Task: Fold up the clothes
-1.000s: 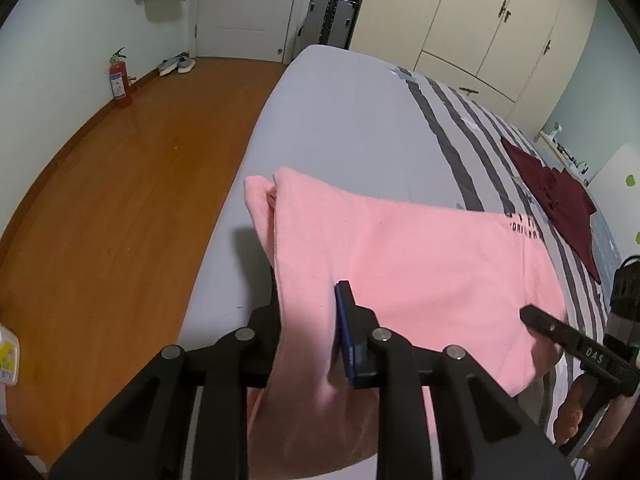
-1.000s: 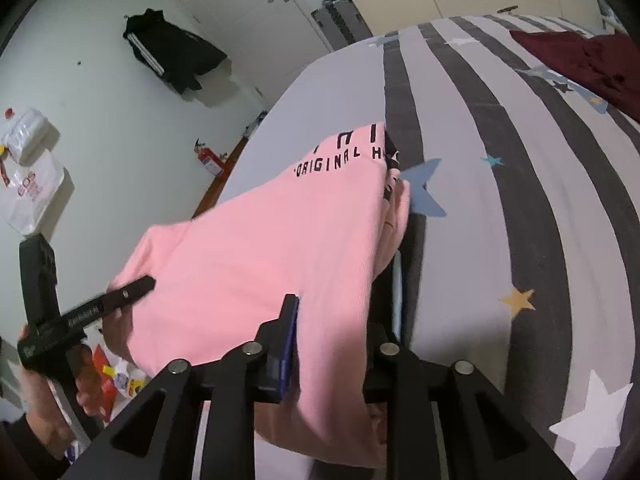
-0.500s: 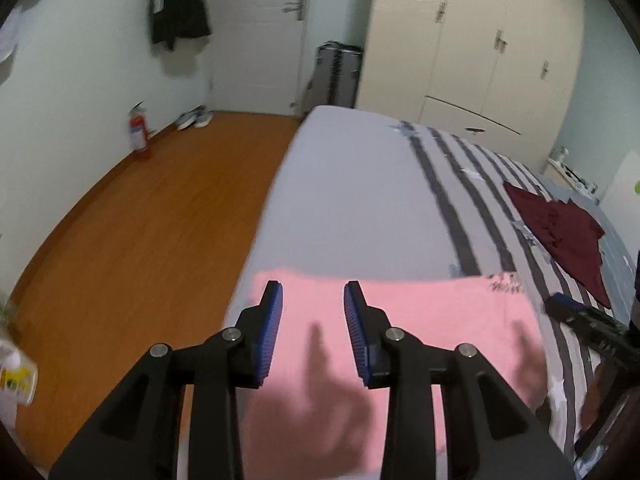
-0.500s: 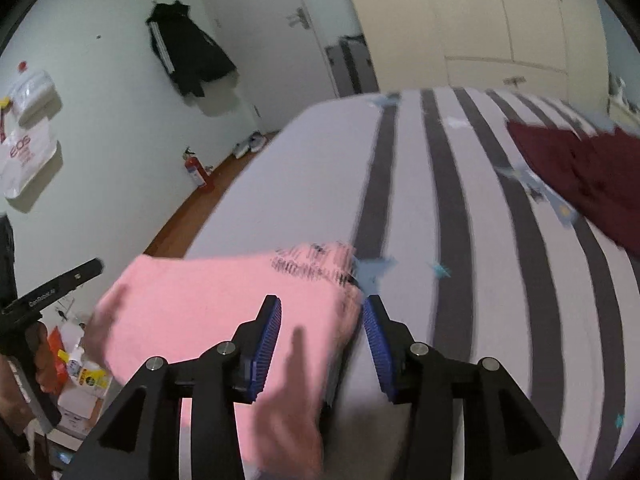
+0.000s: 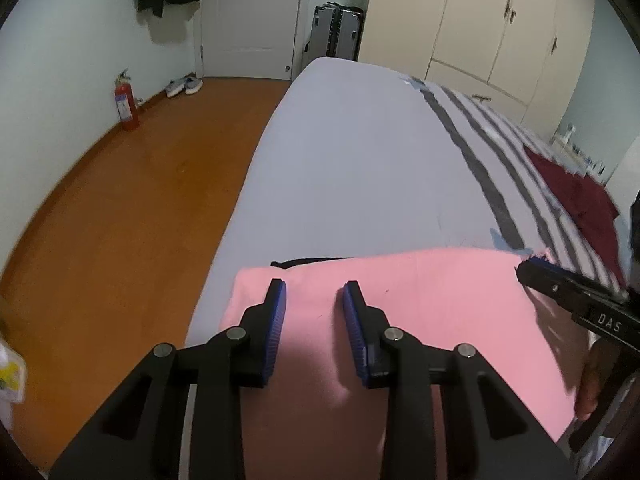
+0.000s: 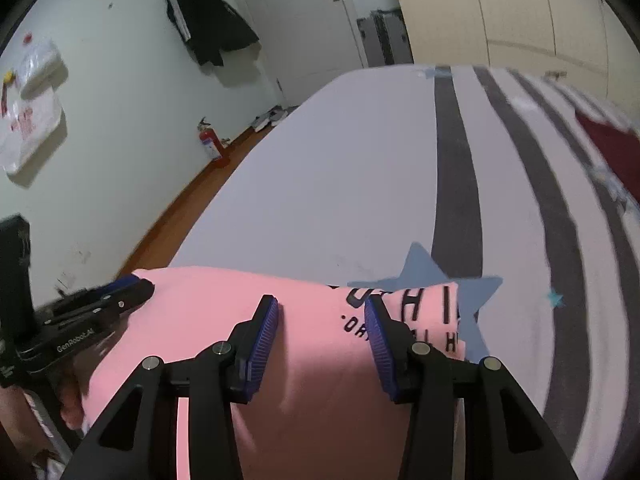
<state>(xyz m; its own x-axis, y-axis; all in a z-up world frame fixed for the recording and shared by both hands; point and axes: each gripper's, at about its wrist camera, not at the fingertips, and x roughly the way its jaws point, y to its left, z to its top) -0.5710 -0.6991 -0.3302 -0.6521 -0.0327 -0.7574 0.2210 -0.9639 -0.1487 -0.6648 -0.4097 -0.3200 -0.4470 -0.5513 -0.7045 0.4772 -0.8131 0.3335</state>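
Folded pink garment (image 5: 400, 320) lay at the bed's (image 5: 360, 160) near edge, left gripper (image 5: 314, 300) part open above it, empty, right gripper (image 6: 322, 312) closing, seemingly gripping nothing, maroon cloth (image 5: 576, 196) at two o'clock.

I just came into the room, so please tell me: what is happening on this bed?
A person with a gripper in each hand is folding a pink garment on the striped bed. It lies flat near the bed's edge. The left gripper is open above it; the right gripper holds nothing, its jaws closing slightly. A dark red garment waits farther along.
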